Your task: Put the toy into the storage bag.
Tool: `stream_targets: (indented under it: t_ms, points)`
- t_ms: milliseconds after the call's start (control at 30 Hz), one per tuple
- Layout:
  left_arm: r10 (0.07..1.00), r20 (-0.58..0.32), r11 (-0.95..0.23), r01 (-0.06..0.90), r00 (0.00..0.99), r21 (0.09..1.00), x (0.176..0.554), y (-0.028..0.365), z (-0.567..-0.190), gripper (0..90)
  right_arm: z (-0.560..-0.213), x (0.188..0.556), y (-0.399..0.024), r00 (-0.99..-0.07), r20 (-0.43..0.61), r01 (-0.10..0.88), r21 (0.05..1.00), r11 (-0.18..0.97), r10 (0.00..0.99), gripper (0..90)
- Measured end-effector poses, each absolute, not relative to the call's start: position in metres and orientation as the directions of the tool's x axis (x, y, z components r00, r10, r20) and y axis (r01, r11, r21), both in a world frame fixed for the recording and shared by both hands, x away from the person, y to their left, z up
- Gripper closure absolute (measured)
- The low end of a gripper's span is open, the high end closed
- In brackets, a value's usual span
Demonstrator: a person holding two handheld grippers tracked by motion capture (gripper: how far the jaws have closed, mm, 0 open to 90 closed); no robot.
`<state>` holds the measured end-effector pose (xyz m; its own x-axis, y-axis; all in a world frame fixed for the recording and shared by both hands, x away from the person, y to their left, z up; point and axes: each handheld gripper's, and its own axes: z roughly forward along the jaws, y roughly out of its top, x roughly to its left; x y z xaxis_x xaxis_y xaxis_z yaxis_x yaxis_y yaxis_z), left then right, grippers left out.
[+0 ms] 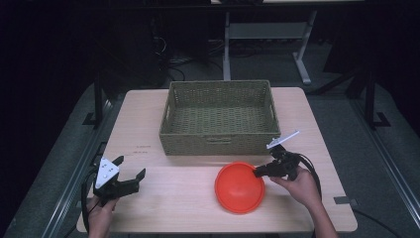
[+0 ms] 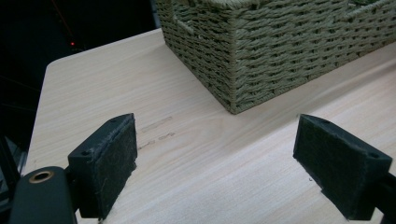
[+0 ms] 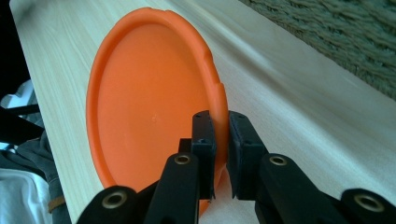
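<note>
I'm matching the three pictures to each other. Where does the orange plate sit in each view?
High view: orange plate lower centre, front of the wicker basket.
Left gripper view: not in it.
Right gripper view: left of centre, rim clamped in the right gripper.
Shared landmark: the basket.

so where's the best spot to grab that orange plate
By its thin raised rim on the side nearest the right gripper, coming in from the right edge: the orange plate is shallow and wide, so only the rim fits between the jaws, which are clamped there now.

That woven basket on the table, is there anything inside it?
Empty. The high view looks down into the basket and shows only its bare woven bottom; the orange plate is outside it, on the table.
</note>
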<state>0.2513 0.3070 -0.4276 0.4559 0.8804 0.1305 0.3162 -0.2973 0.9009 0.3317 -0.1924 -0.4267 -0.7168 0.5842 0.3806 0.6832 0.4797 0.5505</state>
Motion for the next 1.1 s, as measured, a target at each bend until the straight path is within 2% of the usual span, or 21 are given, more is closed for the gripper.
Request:
stream_targets:
  t_ms: [533,1100]
  points:
    - [0.878,0.133,-0.302,0.315,0.459,0.9,0.25,0.307,-0.428,13.0,-0.379,0.317,-0.197,-0.758,0.318,0.618,0.629,0.471,0.569,82.1]
    - [0.876,0.138,-0.31,0.32,0.462,0.895,0.25,0.307,-0.428,13.0,-0.331,0.322,-0.205,-0.779,0.272,0.572,0.676,0.464,0.564,82.1]
